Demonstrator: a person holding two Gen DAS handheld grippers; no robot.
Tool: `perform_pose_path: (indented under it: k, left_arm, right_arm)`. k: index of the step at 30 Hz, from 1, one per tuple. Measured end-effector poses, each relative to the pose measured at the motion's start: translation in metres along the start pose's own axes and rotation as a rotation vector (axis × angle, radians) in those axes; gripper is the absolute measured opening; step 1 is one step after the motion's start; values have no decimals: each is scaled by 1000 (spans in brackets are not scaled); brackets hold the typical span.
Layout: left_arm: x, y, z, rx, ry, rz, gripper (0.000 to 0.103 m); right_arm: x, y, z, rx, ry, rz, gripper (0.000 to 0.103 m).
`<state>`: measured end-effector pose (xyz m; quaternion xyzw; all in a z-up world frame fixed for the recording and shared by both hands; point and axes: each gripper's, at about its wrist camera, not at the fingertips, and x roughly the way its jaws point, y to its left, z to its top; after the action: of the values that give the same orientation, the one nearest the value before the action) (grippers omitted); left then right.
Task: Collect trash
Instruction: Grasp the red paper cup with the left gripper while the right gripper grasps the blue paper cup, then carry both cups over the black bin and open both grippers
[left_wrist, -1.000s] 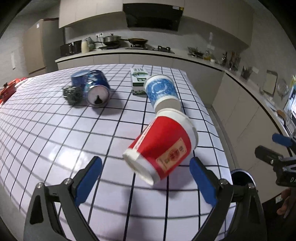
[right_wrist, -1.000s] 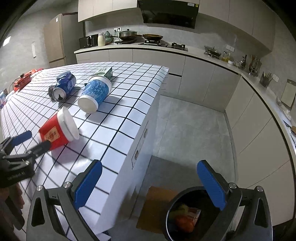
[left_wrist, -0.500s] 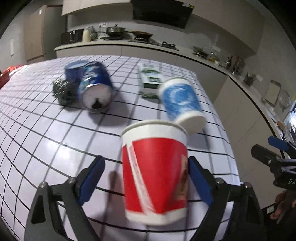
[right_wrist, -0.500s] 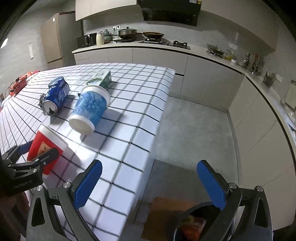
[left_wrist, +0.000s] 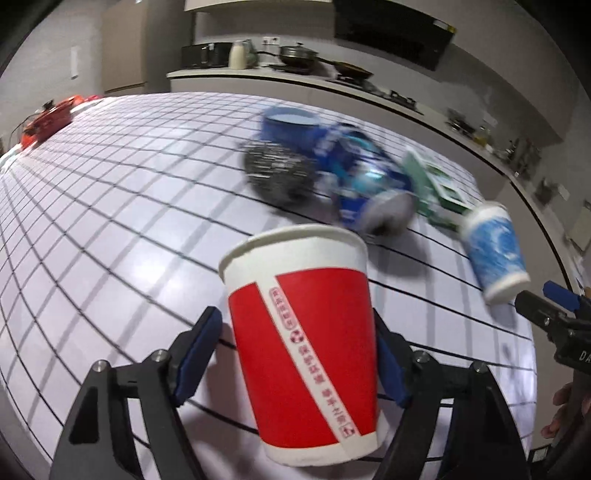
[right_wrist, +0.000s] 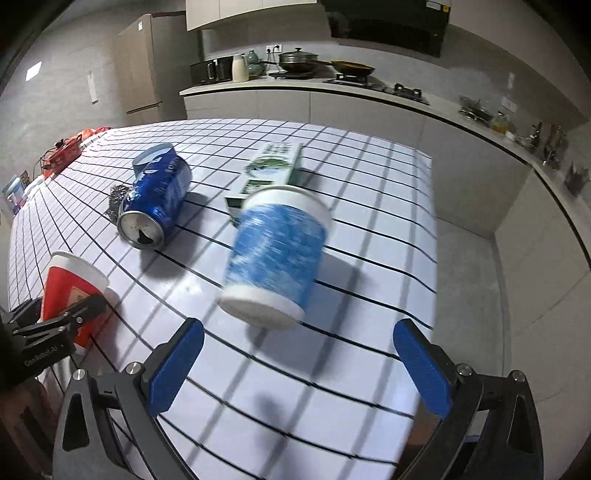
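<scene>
**Now both grippers line up on a cup each**

Now the left gripper (left_wrist: 297, 354) has the red cup (left_wrist: 301, 332) between its blue pads, and its jaws are closing. The right-hand pad sits against the cup's wall; on the other side a thin gap seems to remain, so the cup is straddled, not yet pinched. This cup lies on its side on the checked table (left_wrist: 110, 221), its long axis running straight along the gripper's line, white base toward the camera and open rim pointing away toward the blue can (left_wrist: 364, 184). The pads therefore meet it across its round wall, which is the squeeze a soft paper cup can take, though probably with some denting.

Over on the right, the right gripper (right_wrist: 299, 373) stands spread wide with nothing in it. The blue cup (right_wrist: 275, 258) lies directly ahead of it, also on its side, base toward the pads and rim away, near the table's edge and close beside the green carton (right_wrist: 271, 168). The right hand is clearly the nearer one for that cup, and a straight push forward should bring the pads to either side of it.
</scene>
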<state>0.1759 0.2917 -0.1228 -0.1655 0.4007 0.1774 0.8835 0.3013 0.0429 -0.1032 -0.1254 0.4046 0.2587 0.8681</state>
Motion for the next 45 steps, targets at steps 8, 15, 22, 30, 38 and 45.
perform_pose_path:
  k: [8,15,22,30,38,45]
  left_arm:
    - [1,40,9,-29,-17,54,78]
    - [-2,41,8,-35,-22,54,78]
    - [0,49,11,-62,-11,28,70]
    - [-17,39,16,-24,-61,-3,62]
    - [-39,10,7,8,-81,-47,62]
    - [-62,-27,-12,38,-87,-93,62]
  right_arm:
    - [36,15,25,22,26,-19,103]
    - [53,10,29,58,54,-39,103]
    - [57,7,28,71,61,-38,103]
    - [40,8,25,86,50,8,62]
    - [-6,6,9,83,6,25,62]
    - [-54,-5,-17,78,-28,31,62]
